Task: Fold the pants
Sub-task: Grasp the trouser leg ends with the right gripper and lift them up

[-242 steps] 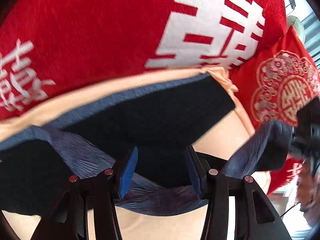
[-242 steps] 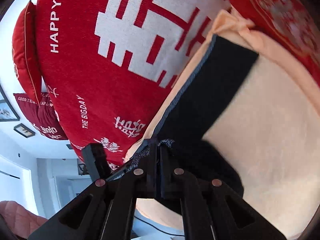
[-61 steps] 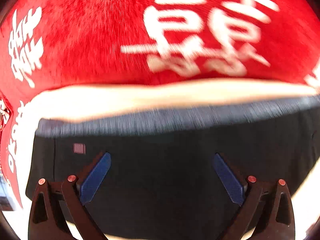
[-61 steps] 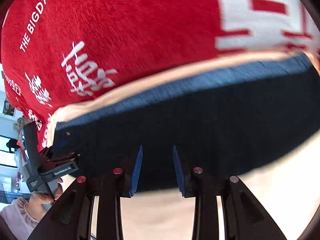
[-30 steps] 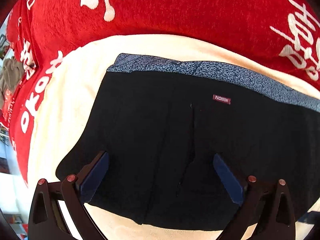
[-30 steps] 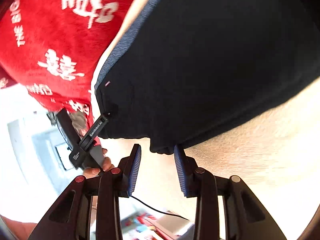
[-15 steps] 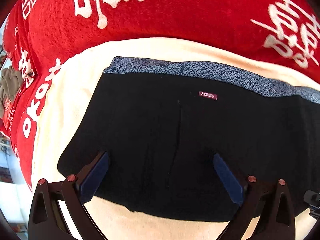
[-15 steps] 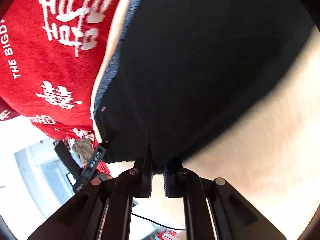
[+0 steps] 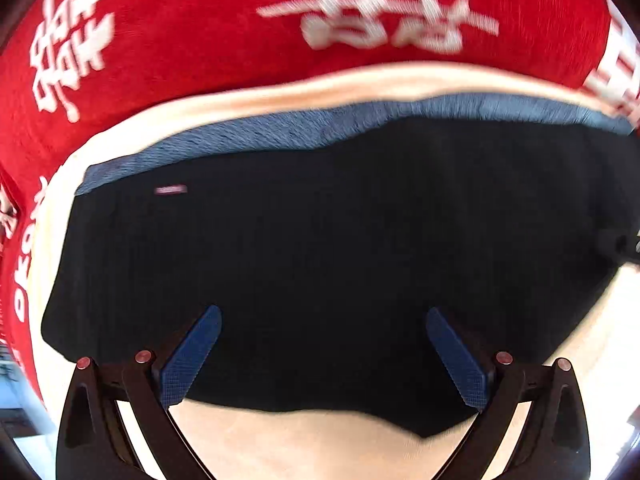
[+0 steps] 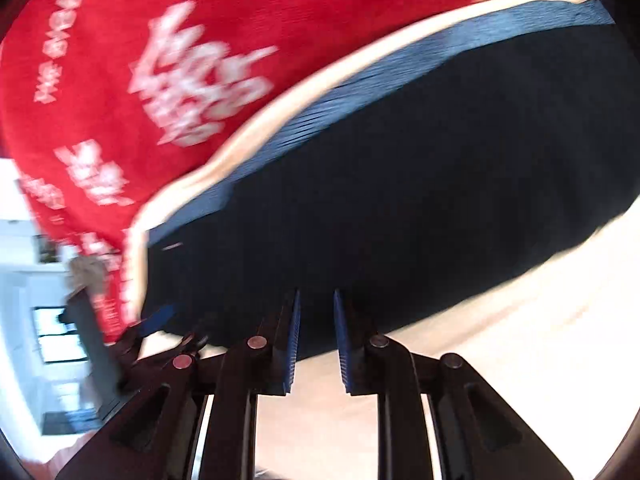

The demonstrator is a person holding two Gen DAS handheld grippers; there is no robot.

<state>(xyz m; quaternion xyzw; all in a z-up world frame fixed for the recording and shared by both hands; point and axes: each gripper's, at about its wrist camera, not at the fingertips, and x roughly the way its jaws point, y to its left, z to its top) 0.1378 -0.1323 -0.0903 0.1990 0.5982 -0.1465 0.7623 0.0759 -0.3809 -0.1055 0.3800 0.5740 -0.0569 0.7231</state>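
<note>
The black pants [image 9: 320, 264] lie folded flat on a cream blanket [image 9: 304, 448], with their blue-grey waistband [image 9: 280, 128] along the far edge and a small pink label [image 9: 171, 189] near the left. My left gripper [image 9: 323, 316] is wide open over the pants' near edge, holding nothing. In the right wrist view the pants [image 10: 420, 184] fill the middle. My right gripper [image 10: 315, 300] is open a little at their near edge, with no cloth between the pads. The left gripper [image 10: 160, 320] shows there at the pants' left corner.
A red cushion with white characters [image 9: 280, 24] stands behind the pants, and also shows in the right wrist view [image 10: 180, 60]. The cream blanket's bare part [image 10: 500, 340] lies to the near right. A room with white walls [image 10: 40, 320] shows past the left edge.
My right gripper was shut on the pants' near edge half a second ago and has opened, letting go. Both views have swung and are blurred; the left gripper has stayed wide open.
</note>
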